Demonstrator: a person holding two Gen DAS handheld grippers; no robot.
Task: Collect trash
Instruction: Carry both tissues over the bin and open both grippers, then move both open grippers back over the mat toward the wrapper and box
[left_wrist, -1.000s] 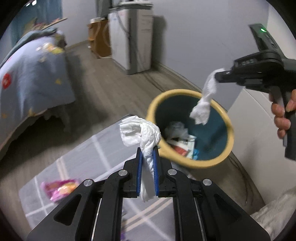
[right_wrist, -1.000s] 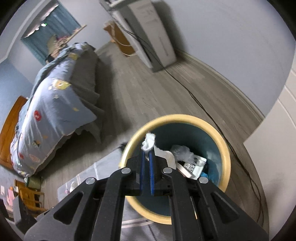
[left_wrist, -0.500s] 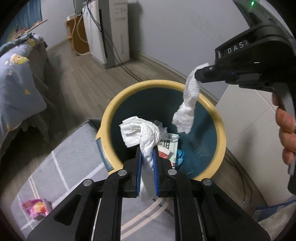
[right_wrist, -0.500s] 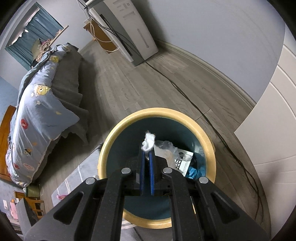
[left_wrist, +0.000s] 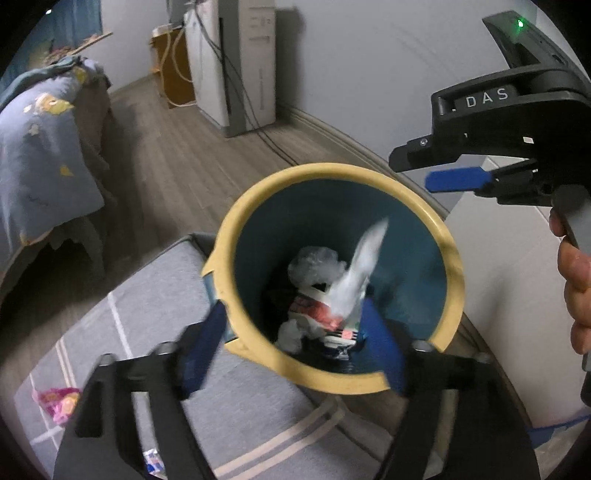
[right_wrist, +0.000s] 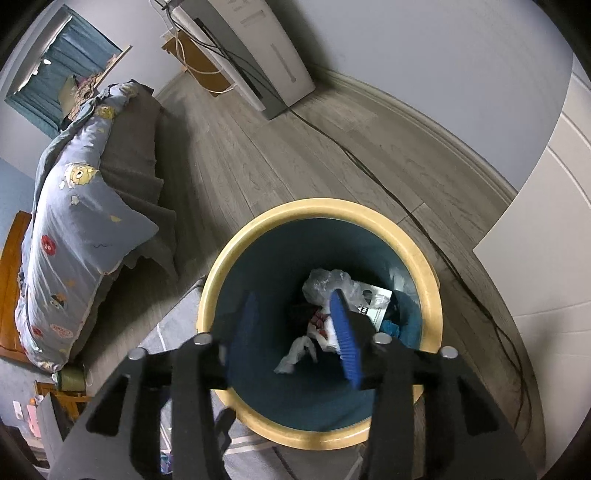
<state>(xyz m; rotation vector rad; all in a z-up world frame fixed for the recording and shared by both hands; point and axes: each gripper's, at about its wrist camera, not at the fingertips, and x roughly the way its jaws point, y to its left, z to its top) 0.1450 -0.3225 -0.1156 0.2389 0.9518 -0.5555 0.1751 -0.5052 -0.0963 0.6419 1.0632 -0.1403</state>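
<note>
Left wrist view: blurred tissue (left_wrist: 356, 273) inside bin (left_wrist: 236, 221), edges indistinct.

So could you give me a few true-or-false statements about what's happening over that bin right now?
1. The bin has a yellow rim and a dark teal inside. True.
2. The left gripper grips a white tissue. False: its jaws are opening, nothing is between them, and a blurred white tissue is inside the bin.
3. The bin has nothing in it. False: a clear plastic bag and printed packaging lie at the bottom.
4. A pink wrapper lies on the grey rug. True.
5. The right gripper hangs over the bed. False: it is above the bin, jaws opening and bare.
</note>
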